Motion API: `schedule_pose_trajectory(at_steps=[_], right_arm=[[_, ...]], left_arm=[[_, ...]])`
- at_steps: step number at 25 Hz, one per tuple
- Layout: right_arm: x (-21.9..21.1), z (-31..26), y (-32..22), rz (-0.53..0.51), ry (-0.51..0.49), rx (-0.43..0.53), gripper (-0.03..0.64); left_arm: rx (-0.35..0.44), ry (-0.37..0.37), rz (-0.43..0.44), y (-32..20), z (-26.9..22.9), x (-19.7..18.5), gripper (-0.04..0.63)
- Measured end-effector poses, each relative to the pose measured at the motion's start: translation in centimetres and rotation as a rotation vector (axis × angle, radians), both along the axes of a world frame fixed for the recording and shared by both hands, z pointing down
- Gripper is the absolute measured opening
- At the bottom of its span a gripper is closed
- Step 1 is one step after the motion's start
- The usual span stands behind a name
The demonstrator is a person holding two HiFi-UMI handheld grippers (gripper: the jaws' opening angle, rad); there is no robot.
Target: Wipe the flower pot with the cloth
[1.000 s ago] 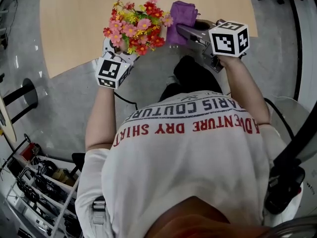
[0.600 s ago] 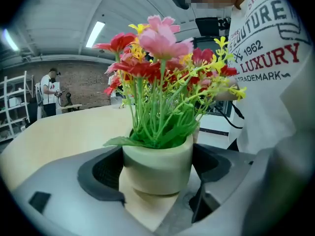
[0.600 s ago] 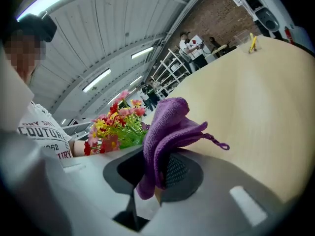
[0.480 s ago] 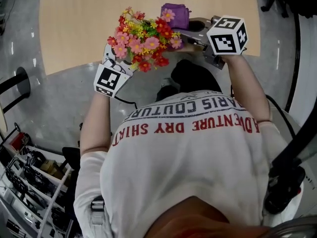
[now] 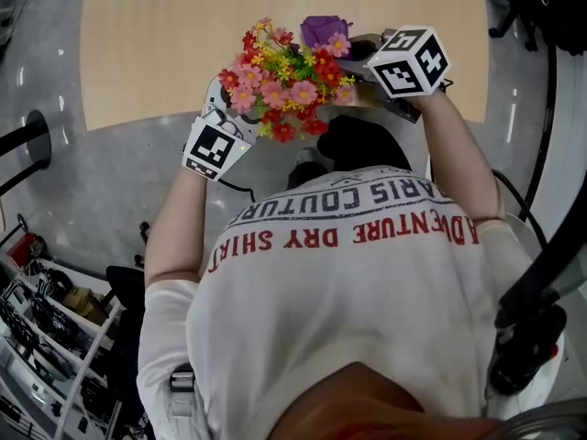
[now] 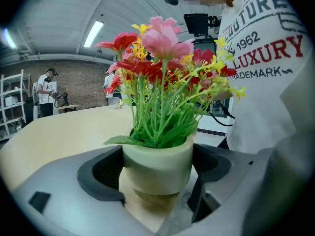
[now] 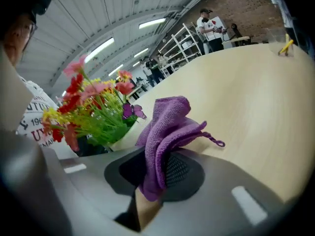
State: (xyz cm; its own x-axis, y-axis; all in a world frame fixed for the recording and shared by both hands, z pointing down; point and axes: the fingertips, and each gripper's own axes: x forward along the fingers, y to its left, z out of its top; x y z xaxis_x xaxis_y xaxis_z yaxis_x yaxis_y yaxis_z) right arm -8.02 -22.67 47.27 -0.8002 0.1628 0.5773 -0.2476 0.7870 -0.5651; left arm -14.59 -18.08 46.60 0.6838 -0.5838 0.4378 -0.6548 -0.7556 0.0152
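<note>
Wiping about to begin: the left gripper (image 6: 156,182) has its jaws set wide and clamped on the sides of the pale pot (image 6: 158,156). It holds the pot upright at the near edge of the table (image 5: 165,44), seemingly just clear of the wood, with the flowers (image 5: 284,85) fanned out above. The right gripper (image 7: 153,181) has its jaws closed on a bunched purple cloth (image 7: 167,122), whose loose fold stands up past the pads. The cloth sits near the pot on its far side; the right gripper view shows a gap between them. By the look of it, the step in hand is bringing cloth to pot, and no wiping has started. The next move calls for pressing the loose fold to the pot's bare wall below the leaves. It should then rub round between the left pads without snagging the stems.
</note>
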Motion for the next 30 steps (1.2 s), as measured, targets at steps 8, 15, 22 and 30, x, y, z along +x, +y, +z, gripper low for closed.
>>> schedule_pose_trajectory(at_steps=[8, 15, 22, 30], right_arm=[[-1.0, 2.2, 1.3, 0.01, 0.168, 0.027, 0.043], [1.0, 1.8, -1.7, 0.187, 0.061, 0.02, 0.054], [4.9, -5.6, -0.4, 0.432, 0.006, 0.239, 0.054], [8.1, -13.7, 15.2, 0.439, -0.153, 0.358, 0.052]], left_arm=[[0.012, -0.001, 0.015, 2.1, -0.5, -0.8, 0.445], [0.0, -0.007, -0.025, -0.2, 0.4, -0.1, 0.445], [-0.041, 0.127, -0.185, 2.3, -2.3, -5.1, 0.445], [-0.268, 0.279, -0.313, 14.7, -3.0, -4.3, 0.0]])
